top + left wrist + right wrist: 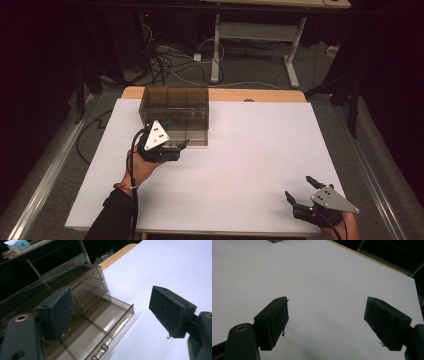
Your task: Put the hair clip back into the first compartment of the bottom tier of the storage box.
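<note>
- Drawer box (175, 114) at 11 o'clock on the table (240, 150); smoky clear plastic, likely light, stiff, slick, may slide when pushed.
- Bottom drawer (105, 322) pulled partly out; small knob (104, 347) on its front is the best hold, or push the front panel.
- Left gripper (184, 144) right at the drawer front, jaws apart, holding nothing.
- Right gripper (299, 189) at 5 o'clock, well apart, jaws wide, idle.
- Nothing lies between the gripper and the drawer.
</note>
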`<state>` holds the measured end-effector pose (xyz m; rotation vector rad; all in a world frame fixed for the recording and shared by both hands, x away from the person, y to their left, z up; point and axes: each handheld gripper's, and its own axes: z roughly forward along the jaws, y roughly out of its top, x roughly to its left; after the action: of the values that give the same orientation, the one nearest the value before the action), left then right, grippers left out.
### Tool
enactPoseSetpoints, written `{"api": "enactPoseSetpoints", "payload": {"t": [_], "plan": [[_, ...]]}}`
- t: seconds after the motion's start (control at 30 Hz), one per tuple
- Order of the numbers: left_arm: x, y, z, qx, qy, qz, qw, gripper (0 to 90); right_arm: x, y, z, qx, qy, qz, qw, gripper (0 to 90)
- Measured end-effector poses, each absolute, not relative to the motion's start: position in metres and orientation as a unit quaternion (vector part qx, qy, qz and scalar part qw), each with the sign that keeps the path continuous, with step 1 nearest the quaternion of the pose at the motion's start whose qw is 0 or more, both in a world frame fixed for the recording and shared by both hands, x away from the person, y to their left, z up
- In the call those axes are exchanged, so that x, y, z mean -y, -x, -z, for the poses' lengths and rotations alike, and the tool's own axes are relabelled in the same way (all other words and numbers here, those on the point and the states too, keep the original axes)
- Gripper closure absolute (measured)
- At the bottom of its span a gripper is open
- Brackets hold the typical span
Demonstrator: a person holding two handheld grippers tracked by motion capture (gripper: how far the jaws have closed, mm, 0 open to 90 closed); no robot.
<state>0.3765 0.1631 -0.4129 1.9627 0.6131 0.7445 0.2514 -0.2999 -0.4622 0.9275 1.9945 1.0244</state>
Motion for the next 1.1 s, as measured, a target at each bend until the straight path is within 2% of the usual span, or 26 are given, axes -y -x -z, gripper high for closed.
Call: {"api": "enactPoseSetpoints", "payload": {"t": [1.1], "plan": [[-0.132, -0.339, 0.404, -0.172, -0.812, -0.296, 0.473, 18.3, 0.297, -0.25, 0.462, -0.769, -0.353, -0.398, 0.355, 17.4]]}}
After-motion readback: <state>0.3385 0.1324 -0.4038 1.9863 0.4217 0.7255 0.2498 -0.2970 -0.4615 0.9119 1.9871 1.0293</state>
